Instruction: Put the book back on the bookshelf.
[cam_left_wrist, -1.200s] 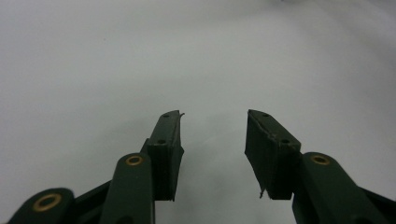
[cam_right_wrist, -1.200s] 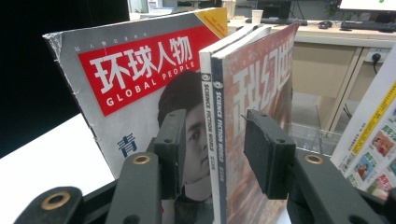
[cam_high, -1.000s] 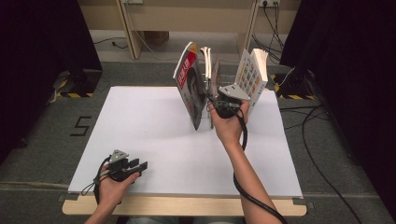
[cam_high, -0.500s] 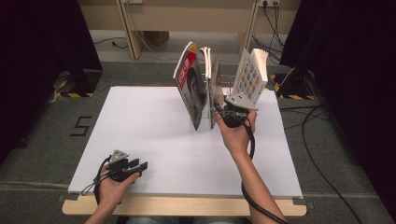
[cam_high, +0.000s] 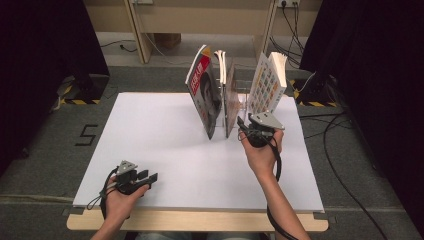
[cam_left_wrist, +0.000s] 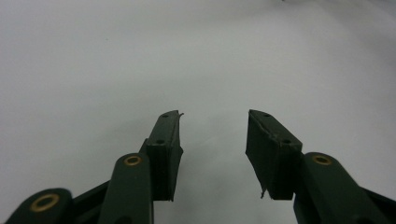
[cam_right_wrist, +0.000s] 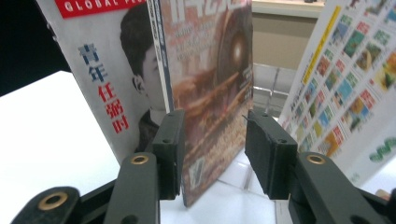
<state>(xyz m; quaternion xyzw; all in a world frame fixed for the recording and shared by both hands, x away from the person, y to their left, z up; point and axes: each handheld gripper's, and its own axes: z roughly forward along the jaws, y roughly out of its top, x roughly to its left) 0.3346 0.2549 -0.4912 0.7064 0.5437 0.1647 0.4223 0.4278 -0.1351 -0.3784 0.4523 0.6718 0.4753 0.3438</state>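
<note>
Right gripper (cam_high: 246, 129) stands with jaws wide apart and nothing clamped, aimed at the upright brown-covered magazine (cam_right_wrist: 212, 93), whose lower front edge lies in the gap between the pads without touching either. Large white rectangular table top (cam_high: 160, 145) carries a clear acrylic divider rack (cam_high: 242, 97) near its far edge, evidently there to keep the publications standing. Red-and-white portrait magazine (cam_high: 204, 92) leans left just beside the brown one; the colourful grid-covered book (cam_high: 267, 82) tilts right, apart from both. Left gripper (cam_high: 145, 179) rests low at the near edge, jaws parted and empty, judged to be waiting clear of the work.
</note>
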